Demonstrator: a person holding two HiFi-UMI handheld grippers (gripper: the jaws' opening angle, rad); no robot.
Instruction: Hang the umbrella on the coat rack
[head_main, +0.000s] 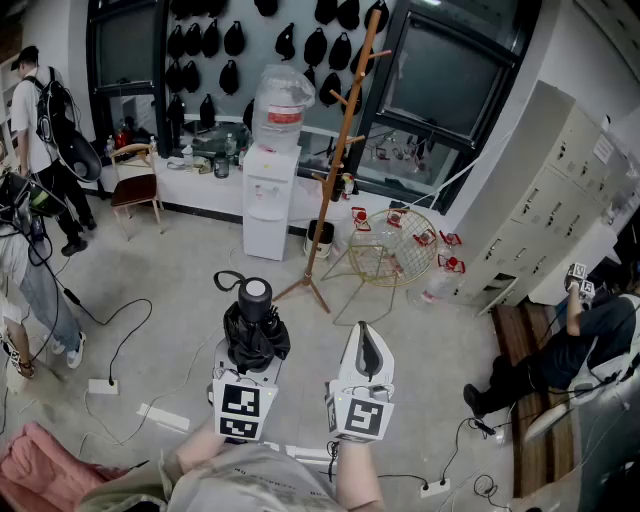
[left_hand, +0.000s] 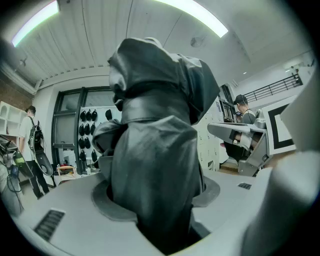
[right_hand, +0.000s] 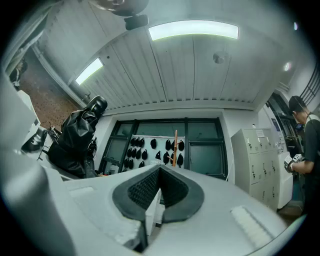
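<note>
The left tool (head_main: 249, 360) pinches the black umbrella (head_main: 254, 325), the right tool (head_main: 366, 348) beside it is pressed together, and the coat rack (head_main: 343, 140) stands ahead.

A white water dispenser (head_main: 266, 200) stands at twelve o'clock, with a big bottle (head_main: 281, 105) upright on top. A gold wire basket (head_main: 393, 248) sits at two, with grey lockers (head_main: 545, 200) beyond. There is a wooden chair (head_main: 135, 185) at ten, a seated person (head_main: 570, 345) at four, and a white power strip (head_main: 103, 386) on the floor (head_main: 170, 300) at eight.
</note>
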